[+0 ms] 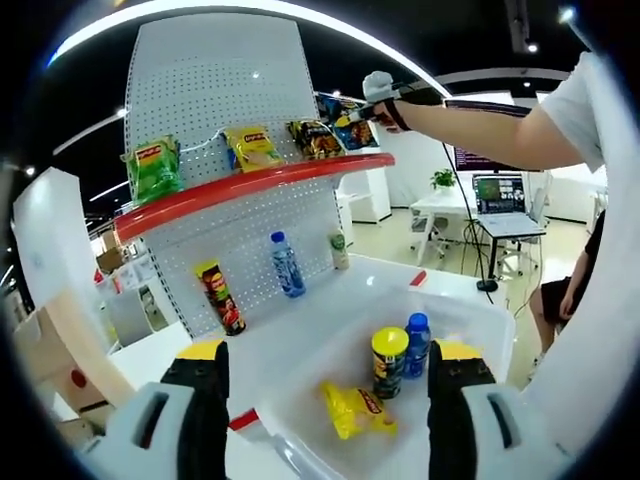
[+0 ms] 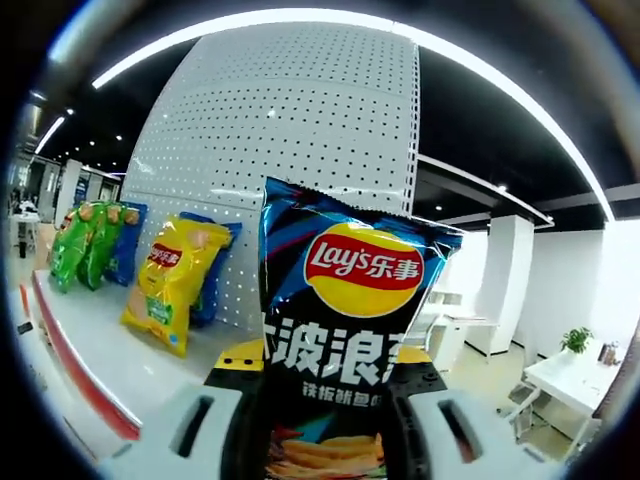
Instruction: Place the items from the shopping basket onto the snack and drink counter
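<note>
My right gripper is shut on a dark blue Lay's chip bag, held upright over the white upper shelf in front of the pegboard. In the left gripper view, the person's arm holds that gripper up at the right end of the red-edged upper shelf. My left gripper stands open above the white basket. In the basket are a yellow chip bag, a yellow-lidded can and a blue bottle.
A yellow bag, a blue bag and green bags lean on the pegboard. The lower shelf holds a tall snack can, a water bottle and a small bottle. A desk with a laptop stands at the far right.
</note>
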`<action>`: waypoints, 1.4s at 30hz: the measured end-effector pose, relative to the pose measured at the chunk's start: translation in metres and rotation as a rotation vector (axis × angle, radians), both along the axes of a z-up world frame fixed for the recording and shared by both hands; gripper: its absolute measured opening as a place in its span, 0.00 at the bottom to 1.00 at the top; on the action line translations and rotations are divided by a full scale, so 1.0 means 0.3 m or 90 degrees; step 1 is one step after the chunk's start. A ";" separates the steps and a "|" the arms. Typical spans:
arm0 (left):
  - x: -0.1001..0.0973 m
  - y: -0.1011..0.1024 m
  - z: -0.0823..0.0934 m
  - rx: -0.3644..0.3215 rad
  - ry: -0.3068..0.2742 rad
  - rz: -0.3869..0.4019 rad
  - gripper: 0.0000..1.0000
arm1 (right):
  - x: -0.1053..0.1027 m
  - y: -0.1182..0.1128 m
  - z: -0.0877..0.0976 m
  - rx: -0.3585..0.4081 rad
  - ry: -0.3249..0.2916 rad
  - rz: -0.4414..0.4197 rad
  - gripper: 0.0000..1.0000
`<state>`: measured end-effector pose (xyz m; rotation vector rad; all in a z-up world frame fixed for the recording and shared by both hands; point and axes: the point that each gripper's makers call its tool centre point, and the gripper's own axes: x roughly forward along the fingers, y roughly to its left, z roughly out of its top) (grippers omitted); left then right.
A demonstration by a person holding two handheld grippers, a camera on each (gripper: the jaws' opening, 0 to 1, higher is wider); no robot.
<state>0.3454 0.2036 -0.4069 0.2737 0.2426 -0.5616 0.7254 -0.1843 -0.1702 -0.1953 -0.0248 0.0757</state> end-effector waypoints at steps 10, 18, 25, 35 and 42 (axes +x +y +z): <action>0.009 0.034 0.013 0.004 -0.006 0.018 0.82 | 0.029 0.001 -0.047 -0.004 0.022 -0.003 0.41; 0.012 0.037 0.024 0.002 -0.013 0.021 0.82 | 0.052 -0.006 -0.067 0.001 0.030 -0.003 0.41; 0.011 0.035 0.021 0.004 -0.010 0.022 0.82 | 0.057 0.016 -0.078 -0.001 0.038 0.013 0.41; -0.002 0.032 0.032 0.009 -0.013 0.020 0.82 | 0.076 0.018 -0.074 0.004 0.036 0.014 0.41; -0.016 0.041 0.033 0.022 -0.015 0.022 0.82 | 0.084 0.035 -0.072 -0.005 0.018 0.020 0.41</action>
